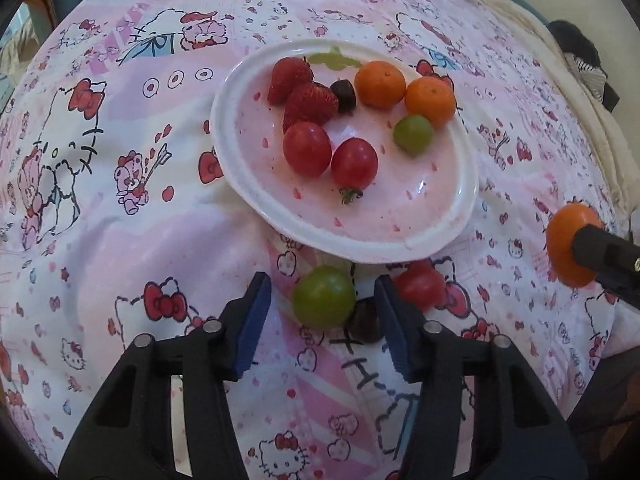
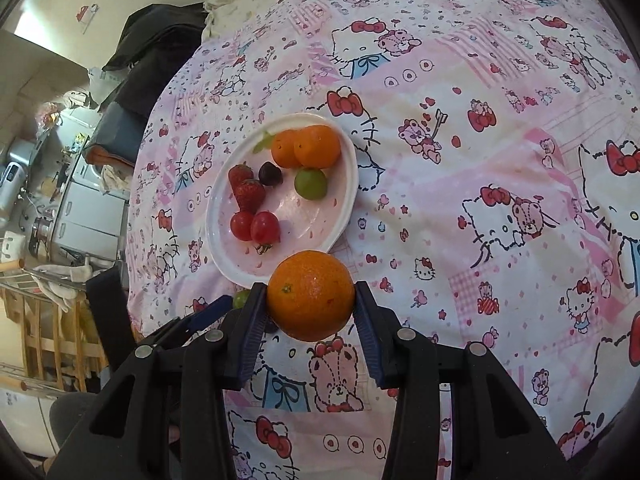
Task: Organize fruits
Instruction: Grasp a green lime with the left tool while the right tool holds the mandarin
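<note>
A white plate (image 1: 460, 220) sits on a Hello Kitty bedsheet and holds two strawberries (image 1: 304, 92), two cherry tomatoes (image 1: 330, 156), a dark cherry (image 1: 344, 94), two oranges (image 1: 404, 88) and a green fruit (image 1: 413, 134). My left gripper (image 1: 324, 304) is open around a green fruit (image 1: 324, 296) lying on the sheet in front of the plate, with a dark cherry (image 1: 364, 326) and a red fruit (image 1: 422, 286) beside it. My right gripper (image 2: 310, 300) is shut on an orange (image 2: 310, 294), just in front of the plate (image 2: 344, 216).
The patterned sheet (image 2: 480, 160) spreads wide to the right. Dark clothing (image 2: 160, 36) lies at the bed's far edge. Cabinets and a wooden rack (image 2: 52, 312) stand to the left of the bed.
</note>
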### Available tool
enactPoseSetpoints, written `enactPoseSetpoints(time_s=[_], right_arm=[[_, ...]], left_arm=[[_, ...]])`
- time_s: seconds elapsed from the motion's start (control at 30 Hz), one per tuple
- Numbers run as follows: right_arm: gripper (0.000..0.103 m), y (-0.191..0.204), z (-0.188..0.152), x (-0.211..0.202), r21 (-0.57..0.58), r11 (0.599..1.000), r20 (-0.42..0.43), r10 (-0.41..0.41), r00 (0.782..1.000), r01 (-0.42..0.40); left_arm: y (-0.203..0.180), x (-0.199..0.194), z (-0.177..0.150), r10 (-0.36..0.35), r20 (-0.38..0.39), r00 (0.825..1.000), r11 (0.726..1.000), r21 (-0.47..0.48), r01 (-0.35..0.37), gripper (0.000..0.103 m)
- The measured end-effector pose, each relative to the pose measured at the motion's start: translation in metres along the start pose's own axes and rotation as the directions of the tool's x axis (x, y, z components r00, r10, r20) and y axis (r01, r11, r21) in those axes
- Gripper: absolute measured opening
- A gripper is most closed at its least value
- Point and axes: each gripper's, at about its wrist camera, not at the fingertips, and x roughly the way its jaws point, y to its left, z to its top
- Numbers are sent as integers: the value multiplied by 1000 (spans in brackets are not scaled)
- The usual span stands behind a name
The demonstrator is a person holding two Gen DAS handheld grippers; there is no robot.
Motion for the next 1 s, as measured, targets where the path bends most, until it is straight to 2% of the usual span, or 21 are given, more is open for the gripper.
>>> enactPoseSetpoints(time_s=[0.03,0.07,0.1,0.3,0.53,0.6,0.7,0.8,1.0], right_arm=[[45,-1,0,0,2,1000,-1,0,1000,0],[45,-1,0,1,5,1000,-3,2,1000,-2],[45,-1,0,1,6,1000,-4,2,1000,-2],[45,0,0,2,1,1000,-1,-4,1000,4],[45,0,-1,1,1,1000,6,-15,1000,15],[45,1,-1,-2,-2,1000,16,-10,1000,10],[45,5,1,-9,4,1000,35,21,999,-21],[45,15,7,-15,-17,999,60,43,997,-42],[45,34,31,-23,-95,994,121,62,991,-51]], left_arm=[[1,0,1,-8,-3,1000,1000,-8,8,38],[3,0,1,-17,-10,1000,1000,-14,17,28],[4,1,1,-32,-17,999,999,-21,32,26],[2,-11,2,-47,-2,999,999,-15,47,26],[16,-51,-3,-17,85,996,998,-59,22,26],[22,-68,-2,13,135,991,998,-67,-4,26],[31,-94,-1,55,224,973,996,-81,-38,26],[36,-110,8,41,267,963,995,-98,-15,26],[26,-126,34,42,309,950,998,-48,-28,26]])
